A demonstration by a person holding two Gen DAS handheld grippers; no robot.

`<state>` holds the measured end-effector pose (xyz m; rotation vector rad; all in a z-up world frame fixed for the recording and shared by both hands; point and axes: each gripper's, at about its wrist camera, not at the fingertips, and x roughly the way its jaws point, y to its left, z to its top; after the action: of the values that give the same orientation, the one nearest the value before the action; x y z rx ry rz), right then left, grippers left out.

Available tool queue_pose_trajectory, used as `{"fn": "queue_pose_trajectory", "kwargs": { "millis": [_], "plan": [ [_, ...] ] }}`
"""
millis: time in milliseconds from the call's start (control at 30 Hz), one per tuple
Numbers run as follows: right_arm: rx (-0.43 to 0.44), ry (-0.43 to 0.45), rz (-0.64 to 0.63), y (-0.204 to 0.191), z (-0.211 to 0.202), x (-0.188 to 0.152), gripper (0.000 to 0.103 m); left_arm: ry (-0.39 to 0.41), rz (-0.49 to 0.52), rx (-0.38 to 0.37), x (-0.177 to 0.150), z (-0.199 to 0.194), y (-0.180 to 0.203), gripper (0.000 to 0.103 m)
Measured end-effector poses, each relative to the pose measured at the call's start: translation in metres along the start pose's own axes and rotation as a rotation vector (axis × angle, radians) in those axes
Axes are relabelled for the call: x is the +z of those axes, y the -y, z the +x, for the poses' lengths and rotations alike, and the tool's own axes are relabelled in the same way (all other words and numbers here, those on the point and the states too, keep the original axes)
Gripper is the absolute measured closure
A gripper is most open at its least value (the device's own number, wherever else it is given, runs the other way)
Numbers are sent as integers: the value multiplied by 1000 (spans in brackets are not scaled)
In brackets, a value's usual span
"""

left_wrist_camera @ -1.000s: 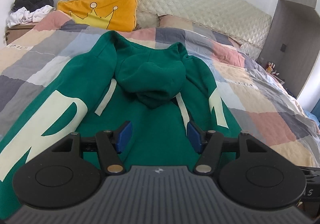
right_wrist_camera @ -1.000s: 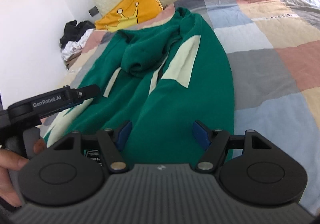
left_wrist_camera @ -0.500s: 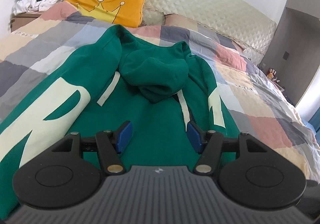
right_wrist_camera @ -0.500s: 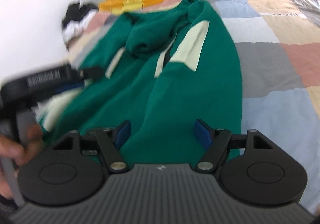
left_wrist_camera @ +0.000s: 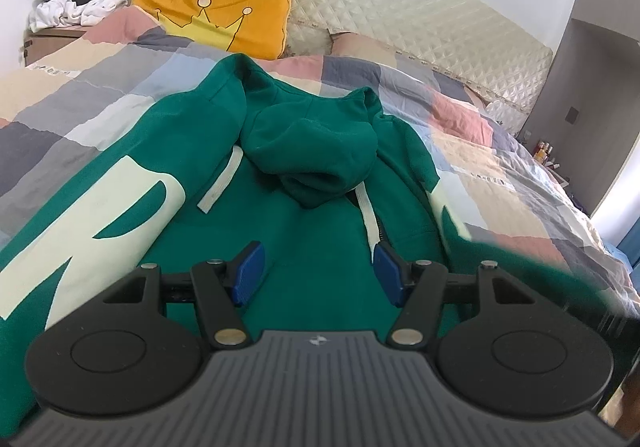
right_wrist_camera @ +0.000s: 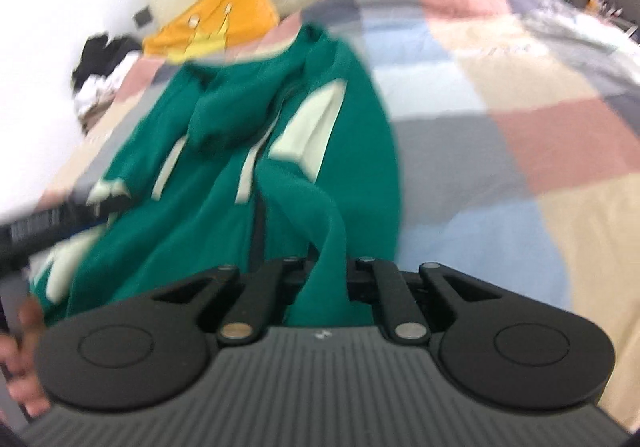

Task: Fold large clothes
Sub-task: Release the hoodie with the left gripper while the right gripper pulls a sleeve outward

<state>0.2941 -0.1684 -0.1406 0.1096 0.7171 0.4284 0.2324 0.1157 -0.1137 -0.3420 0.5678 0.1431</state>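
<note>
A large green hoodie (left_wrist_camera: 304, 215) with cream lettering lies spread on a patchwork bed, hood bunched at its middle. My left gripper (left_wrist_camera: 316, 271) is open and empty, its blue pads (left_wrist_camera: 248, 271) hovering just above the hoodie's body. In the blurred right wrist view the same hoodie (right_wrist_camera: 240, 151) shows, and my right gripper (right_wrist_camera: 326, 279) is shut on a fold of its green fabric near the right hem, lifting it in a ridge. The left gripper (right_wrist_camera: 52, 227) shows as a dark blurred bar at the left edge.
A yellow crown pillow (left_wrist_camera: 224, 19) leans on the quilted headboard (left_wrist_camera: 400, 19). A pile of black and white clothes (left_wrist_camera: 76, 3) sits on a bedside table at far left. The checked quilt (left_wrist_camera: 500, 167) extends to the right of the hoodie.
My right gripper has closed on the hoodie's right-side fabric and pulled it up; it was open before. The left gripper stays open and has shifted slightly forward.
</note>
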Motion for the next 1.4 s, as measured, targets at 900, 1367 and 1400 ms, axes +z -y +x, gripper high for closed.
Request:
{"fn": "queue_pose_trajectory", "kwargs": {
  "millis": [900, 1367, 1400],
  "plan": [
    [-615, 226, 128, 258, 84, 240, 95, -53, 22, 89, -4, 89, 19, 34],
    [-615, 135, 117, 298, 160, 160, 94, -32, 81, 286, -48, 131, 23, 0],
    [-607, 132, 125, 301, 161, 160, 94, -26, 82, 292, -49, 130, 23, 0]
  ]
}}
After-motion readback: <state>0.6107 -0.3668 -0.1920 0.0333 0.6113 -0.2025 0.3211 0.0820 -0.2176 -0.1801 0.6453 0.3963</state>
